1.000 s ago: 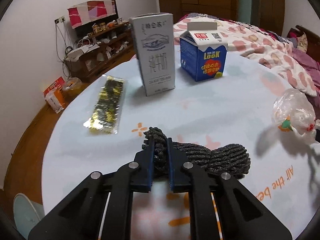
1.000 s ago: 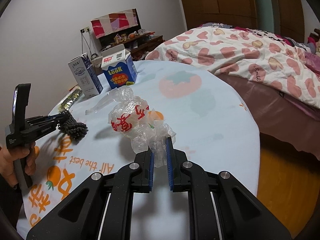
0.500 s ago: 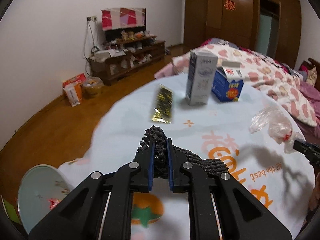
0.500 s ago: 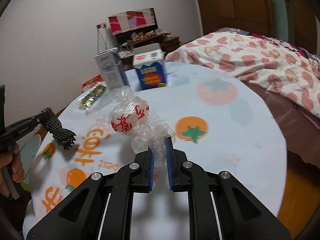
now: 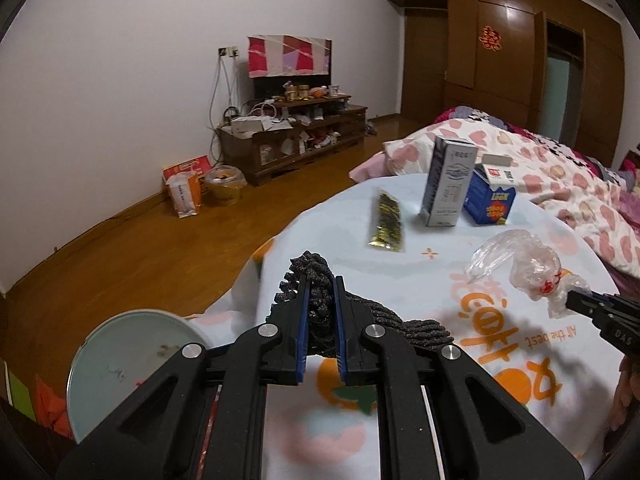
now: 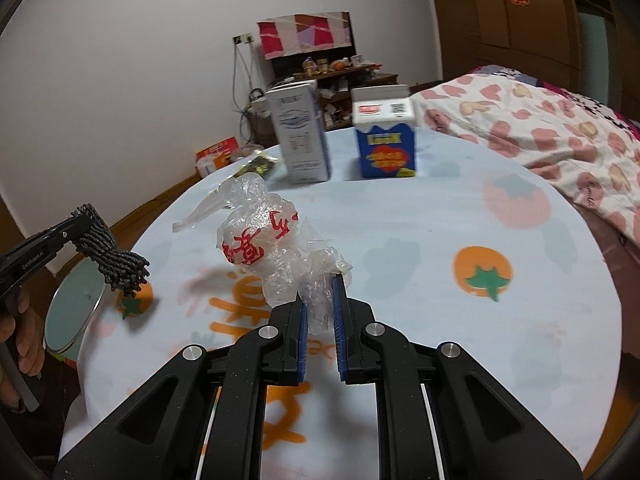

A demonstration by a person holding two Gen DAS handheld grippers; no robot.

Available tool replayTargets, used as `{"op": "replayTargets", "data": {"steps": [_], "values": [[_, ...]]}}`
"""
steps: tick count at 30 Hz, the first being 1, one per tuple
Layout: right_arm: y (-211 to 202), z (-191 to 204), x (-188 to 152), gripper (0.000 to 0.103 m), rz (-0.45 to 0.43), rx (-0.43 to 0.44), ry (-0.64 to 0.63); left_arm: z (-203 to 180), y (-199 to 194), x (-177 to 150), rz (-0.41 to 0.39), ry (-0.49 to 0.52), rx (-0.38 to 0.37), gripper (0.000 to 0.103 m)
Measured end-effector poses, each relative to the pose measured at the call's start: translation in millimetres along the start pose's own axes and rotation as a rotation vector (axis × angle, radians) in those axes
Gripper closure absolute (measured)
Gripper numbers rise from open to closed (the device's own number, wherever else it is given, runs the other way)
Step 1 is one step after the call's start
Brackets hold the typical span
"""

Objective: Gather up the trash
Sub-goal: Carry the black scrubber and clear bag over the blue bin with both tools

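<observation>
My left gripper [image 5: 321, 280] is shut on a dark, crinkled black wrapper [image 5: 316, 300], held in the air above the near edge of the round table [image 5: 460, 248]. The same wrapper [image 6: 116, 260] hangs at the left of the right wrist view. My right gripper [image 6: 318, 280] is shut on a crumpled clear plastic bag with red print [image 6: 260, 240], also lifted off the table; that bag [image 5: 528, 268] shows at the right of the left wrist view. A gold and black snack wrapper [image 5: 386, 220], a tall white milk carton [image 5: 448, 184] and a blue carton [image 5: 490, 200] remain on the table.
A round pale-blue bin [image 5: 128, 360] with a liner stands on the floor just off the table's near left edge; the bin [image 6: 74, 308] also appears in the right wrist view. A bed with a heart-pattern quilt [image 6: 540, 132] lies behind the table. A person's hand [image 6: 24, 340] holds the left tool.
Both grippers pulled back from the middle of the table toward its near edge, each still holding its piece of trash. The bin came into view at lower left.
</observation>
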State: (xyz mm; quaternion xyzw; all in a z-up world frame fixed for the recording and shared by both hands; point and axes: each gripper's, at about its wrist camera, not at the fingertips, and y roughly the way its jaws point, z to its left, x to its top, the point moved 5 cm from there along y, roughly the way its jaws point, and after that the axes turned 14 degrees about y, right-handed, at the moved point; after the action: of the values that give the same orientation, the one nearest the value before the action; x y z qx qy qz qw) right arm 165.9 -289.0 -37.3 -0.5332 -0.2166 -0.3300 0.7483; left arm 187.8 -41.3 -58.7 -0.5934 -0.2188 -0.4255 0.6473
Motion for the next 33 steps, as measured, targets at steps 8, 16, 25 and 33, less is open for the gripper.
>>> {"op": "replayTargets", "data": {"steps": [8,16,25,33], "values": [[7.5,36.4,-2.7,0.091,0.011,0.035,-0.056,21.7,-12.7,-14.7,-0.006,-0.03,0.028,0.092],[13.5,72.4,-4.8,0.091,0.021,0.067,-0.107,46.4,-23.6,-24.8,-0.005,-0.053,0.062,0.092],[21.7,111.2,-8.4,0.091,0.035,0.109,-0.159,71.3,-36.4,-35.2,0.002,-0.077,0.102,0.092],[27.9,137.4,-16.8,0.091,0.055,0.141,-0.196,89.3,-43.8,-44.9,0.012,-0.097,0.138,0.092]]}}
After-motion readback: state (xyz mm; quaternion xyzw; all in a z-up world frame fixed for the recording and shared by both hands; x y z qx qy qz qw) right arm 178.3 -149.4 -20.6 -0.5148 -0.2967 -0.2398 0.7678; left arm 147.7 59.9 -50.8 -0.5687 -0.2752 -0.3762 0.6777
